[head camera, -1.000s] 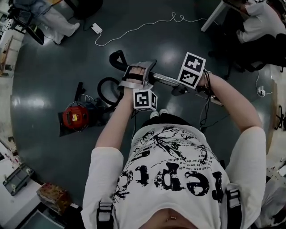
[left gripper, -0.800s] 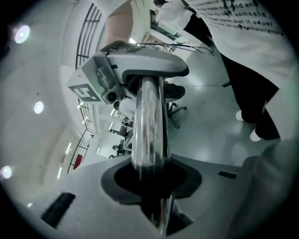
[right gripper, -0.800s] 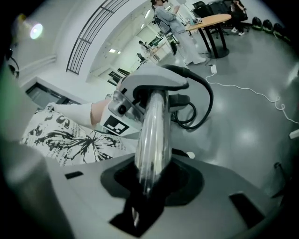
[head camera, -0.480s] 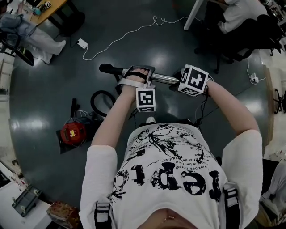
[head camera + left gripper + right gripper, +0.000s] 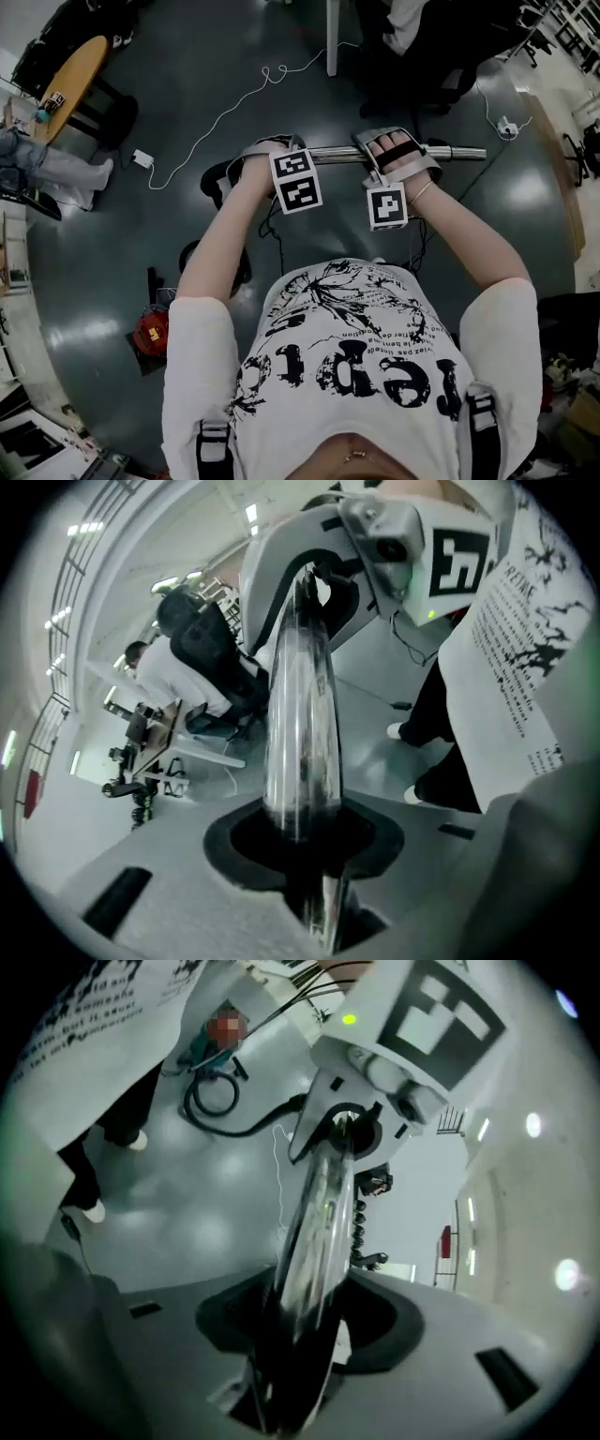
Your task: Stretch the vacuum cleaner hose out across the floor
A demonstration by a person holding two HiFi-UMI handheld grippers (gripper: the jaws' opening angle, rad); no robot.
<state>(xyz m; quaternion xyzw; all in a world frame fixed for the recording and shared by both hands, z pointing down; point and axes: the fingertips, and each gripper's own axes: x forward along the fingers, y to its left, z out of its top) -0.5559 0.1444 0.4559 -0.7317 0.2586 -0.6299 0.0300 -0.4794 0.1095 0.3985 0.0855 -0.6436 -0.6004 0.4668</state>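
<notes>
I hold the vacuum's chrome tube (image 5: 450, 152) level in front of the person, above the floor. My left gripper (image 5: 281, 148) is shut on it near the black hose handle (image 5: 217, 178). In the left gripper view the chrome tube (image 5: 300, 714) sits tight between the pads of the left gripper (image 5: 305, 855) and runs on to the right gripper (image 5: 375, 536). My right gripper (image 5: 389, 150) is opening, and the chrome tube (image 5: 323, 1213) lies loosely in the jaws of the right gripper (image 5: 300, 1335). The black hose (image 5: 187, 258) loops back to the red vacuum (image 5: 150, 330).
A white cable (image 5: 234, 103) with its adapter (image 5: 143, 159) crosses the dark floor ahead. A round wooden table (image 5: 75, 75) stands at the far left and a white table leg (image 5: 332, 37) at the top. Seated people are at the top and left edges.
Both grippers and the tube have moved forward, away from the red vacuum, which now lies farther back at lower left. More of the tube now sticks out past my right gripper.
</notes>
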